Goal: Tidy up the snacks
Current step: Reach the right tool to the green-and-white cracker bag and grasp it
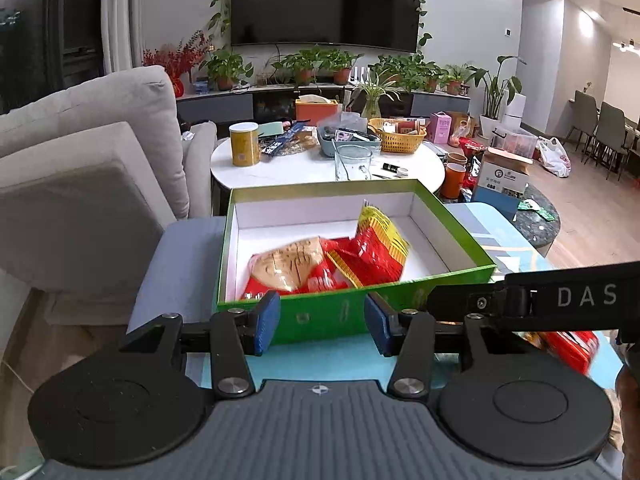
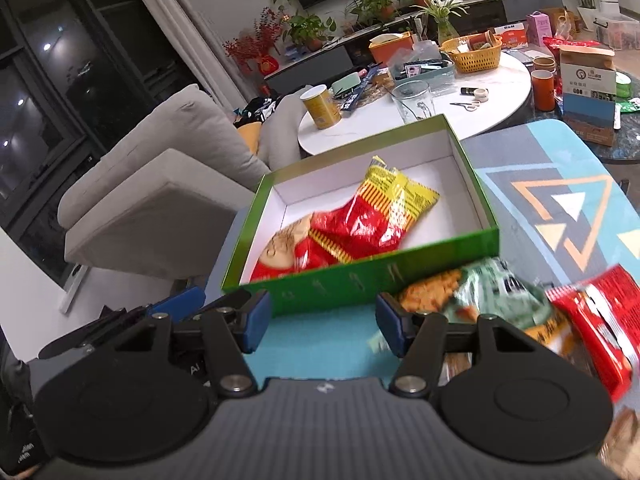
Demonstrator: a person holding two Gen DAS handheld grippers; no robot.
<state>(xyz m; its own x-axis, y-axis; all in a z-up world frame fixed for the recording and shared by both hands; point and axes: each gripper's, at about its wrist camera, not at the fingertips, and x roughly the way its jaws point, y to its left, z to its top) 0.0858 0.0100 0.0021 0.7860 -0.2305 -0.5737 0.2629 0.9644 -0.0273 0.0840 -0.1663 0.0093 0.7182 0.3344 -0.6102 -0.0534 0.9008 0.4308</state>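
Right wrist view blurs the loose snack packets beside the green box: a pale green one and a red one can be made out, their print unreadable, and the red one is cut off at the frame edge. Left wrist view shows only a red corner of that pile under the other tool's black arm.

Inside the box lie a red-and-yellow packet and a packet with a tan picture, partly hidden by the box's near wall. The box sits on a patterned table; behind it a round white table carries a yellow can, a glass jug and a yellow basket. A grey sofa stands alongside.

Left tongs hang half open just before the box's near wall, nothing between the blue pads, and are widening slightly. Right tongs are likewise half open and empty, the loose packets just beside the right pad.
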